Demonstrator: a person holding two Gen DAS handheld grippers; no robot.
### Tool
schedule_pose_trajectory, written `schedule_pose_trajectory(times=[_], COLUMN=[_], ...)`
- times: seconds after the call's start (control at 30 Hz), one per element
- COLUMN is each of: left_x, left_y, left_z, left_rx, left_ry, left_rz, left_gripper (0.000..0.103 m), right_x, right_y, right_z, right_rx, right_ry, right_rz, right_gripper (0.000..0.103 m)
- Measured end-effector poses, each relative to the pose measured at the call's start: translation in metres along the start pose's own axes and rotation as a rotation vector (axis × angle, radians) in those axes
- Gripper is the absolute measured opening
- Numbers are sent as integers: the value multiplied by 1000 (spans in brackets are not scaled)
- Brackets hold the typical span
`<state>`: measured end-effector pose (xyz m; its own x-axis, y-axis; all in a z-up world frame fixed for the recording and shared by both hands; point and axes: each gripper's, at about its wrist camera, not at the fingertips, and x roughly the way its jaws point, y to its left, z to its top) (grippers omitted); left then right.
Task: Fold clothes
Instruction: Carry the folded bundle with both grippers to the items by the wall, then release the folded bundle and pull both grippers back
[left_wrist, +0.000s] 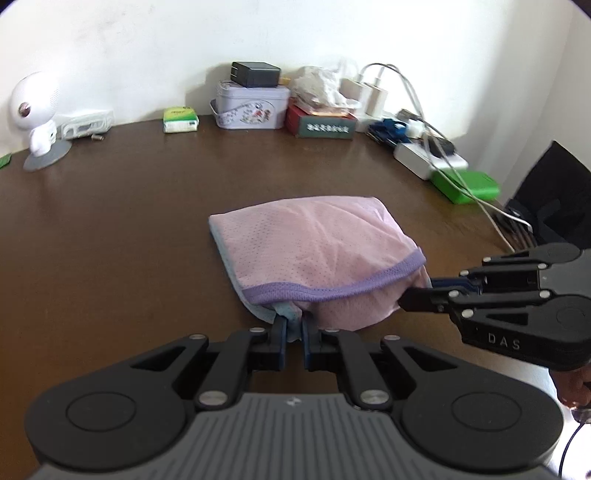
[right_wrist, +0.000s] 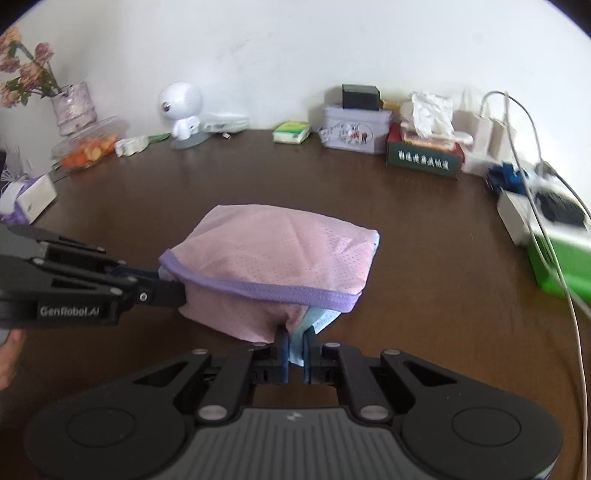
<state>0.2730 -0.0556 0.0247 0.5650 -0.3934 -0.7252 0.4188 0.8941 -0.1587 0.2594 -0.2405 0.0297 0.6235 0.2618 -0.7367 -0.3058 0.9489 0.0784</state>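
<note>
On the brown table (left_wrist: 110, 229), the pink garment (left_wrist: 314, 251) is being pinched at six o'clock by the left gripper (left_wrist: 294, 332) and at three o'clock by the right gripper (right_wrist: 295, 350), both clamped nearly together on its hem.

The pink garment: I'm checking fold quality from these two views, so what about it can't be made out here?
- What kind of garment it is: it lies bundled on the table, its shape folded in, in both views.
- Its underside and inner layers: hidden by the top layer.
- How much cloth the left gripper and right gripper pinch: covered by their fingers.
- The far edge: hidden behind the bulge.
</note>
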Motion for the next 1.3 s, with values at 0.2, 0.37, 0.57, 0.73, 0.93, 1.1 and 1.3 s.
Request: schedule_pose_trajectory(times=[0.2,0.37,0.57,0.73,0.93,1.1,1.3], left_x=[40,71,100,74,-11,-89,-151], left_y=[28,51,74,85,59,29,-19], left_z=[48,86,117,105,46,-34,-130], left_rx=[-27,-51,-99,-192,-83,7,-29], left_ry=[-9,-17,-22,-33,-58,-105,-128], left_rz=[28,50,78,119,202,237,283], left_gripper=[8,8,8,22,41,84,97], right_x=[57,94,115,105,33,-46,-121], right_y=[-23,-35,-43,-41,-25,12,49], right_z=[58,95,111,102,69,0,-105], right_rx=[-34,-20,23,33,25,27,124], right_ry=[-26,-34,-55,-76,-150,-153,-126], right_rz=[-2,-3,-6,-39,-81,-108,-19], right_gripper=[7,7,7,27,27,54,72])
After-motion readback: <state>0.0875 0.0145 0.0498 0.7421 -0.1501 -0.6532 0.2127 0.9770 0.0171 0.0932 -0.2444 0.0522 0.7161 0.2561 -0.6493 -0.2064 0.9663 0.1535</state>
